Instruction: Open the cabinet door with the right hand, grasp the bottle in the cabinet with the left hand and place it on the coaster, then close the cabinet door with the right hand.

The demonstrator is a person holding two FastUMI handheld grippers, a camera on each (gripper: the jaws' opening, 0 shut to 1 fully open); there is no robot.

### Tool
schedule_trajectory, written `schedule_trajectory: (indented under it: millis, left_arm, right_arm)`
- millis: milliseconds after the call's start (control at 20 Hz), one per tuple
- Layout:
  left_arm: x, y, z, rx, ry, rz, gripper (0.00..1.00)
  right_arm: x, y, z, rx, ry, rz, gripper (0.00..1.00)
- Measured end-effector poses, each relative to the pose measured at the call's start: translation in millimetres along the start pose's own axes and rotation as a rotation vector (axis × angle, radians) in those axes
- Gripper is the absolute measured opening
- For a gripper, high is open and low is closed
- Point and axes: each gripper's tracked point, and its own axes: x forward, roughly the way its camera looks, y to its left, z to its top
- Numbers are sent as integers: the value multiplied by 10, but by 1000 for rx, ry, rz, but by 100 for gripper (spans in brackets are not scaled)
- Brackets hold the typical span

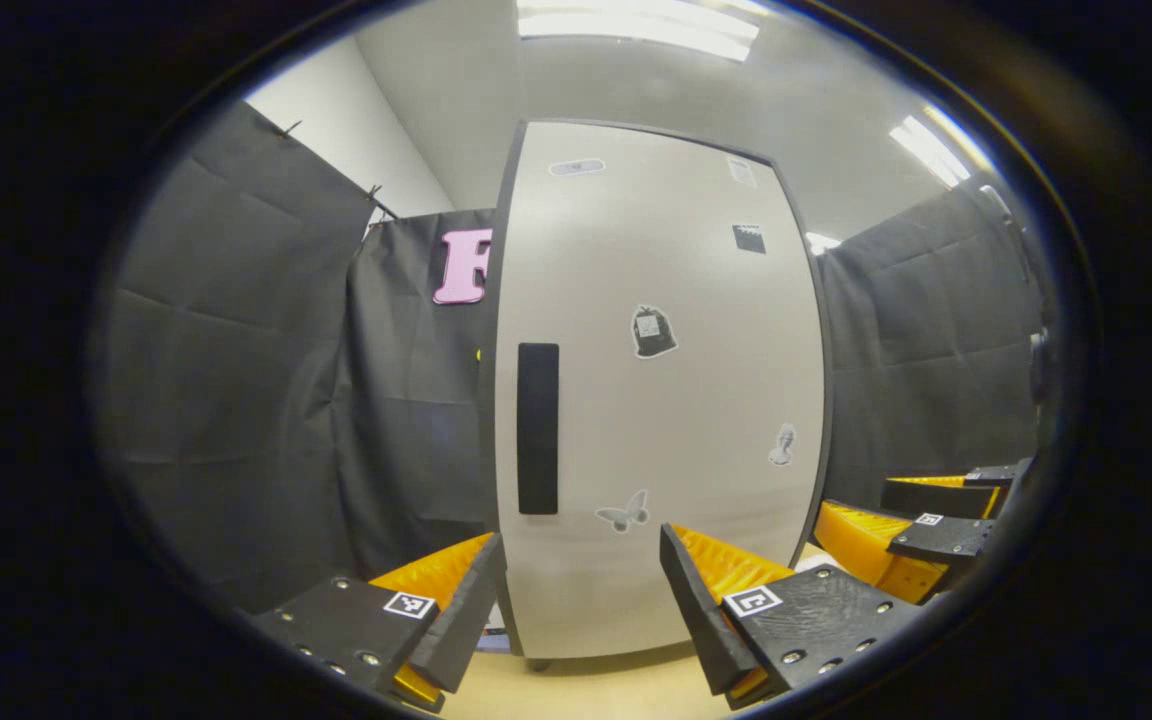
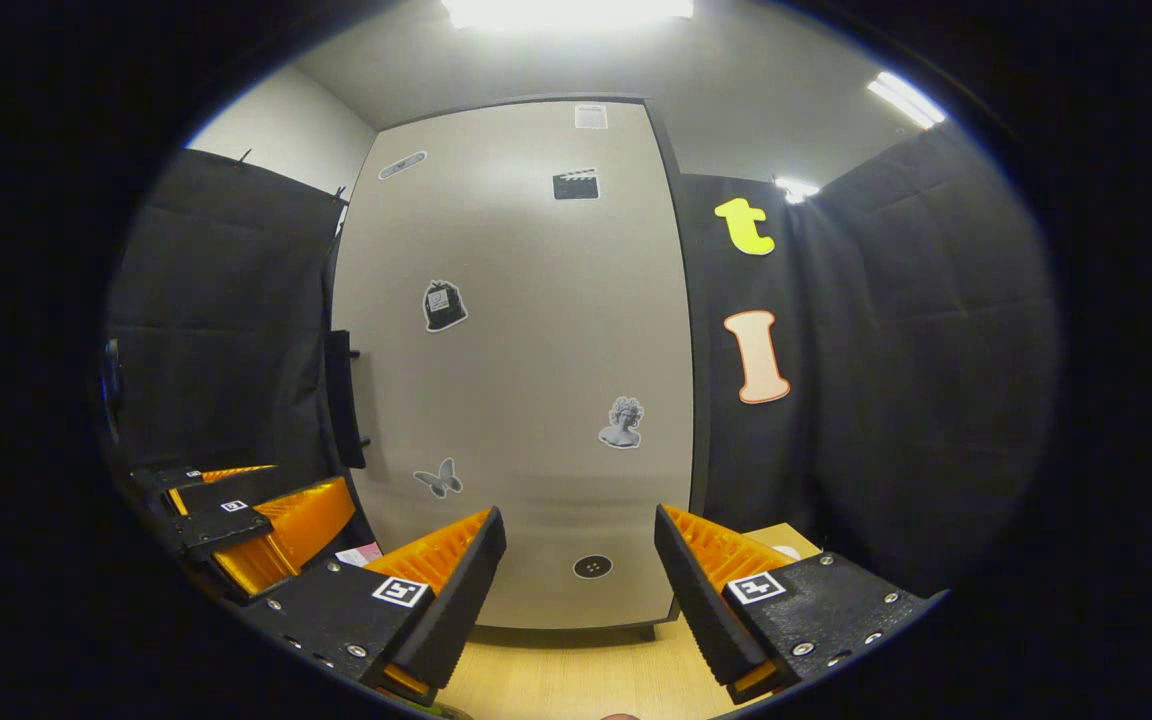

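Note:
A tall pale cabinet (image 1: pixel 676 400) with stickers stands on the wooden table, its door shut. A black bar handle (image 1: pixel 538 428) runs down the door's left side; from the right gripper view the handle (image 2: pixel 339 400) juts from the cabinet's (image 2: pixel 526 380) left edge. My left gripper (image 1: pixel 583 600) is open, a short way in front of the door's lower part, with nothing between its fingers. My right gripper (image 2: pixel 579 580) is open too, facing the door's lower middle. Each one appears beside the other: the right gripper (image 1: pixel 921 535) at the right, the left gripper (image 2: pixel 246 520) at the left.
Black cloth walls close in both sides and the back. The light wooden table top (image 2: pixel 576 670) runs under the cabinet. A small pink-and-white item (image 2: pixel 361 553) lies on the table by the cabinet's left foot. A round dark mark (image 2: pixel 592 567) sits low on the door.

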Motion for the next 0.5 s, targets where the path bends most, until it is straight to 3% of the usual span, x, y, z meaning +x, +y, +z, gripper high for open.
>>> schedule_trajectory:
  millis: [500]
  left_arm:
    - [-4,-50,-37,-6,2,-11,89]
  right_arm:
    - [-13,-37,-2,17,-10,8,93]
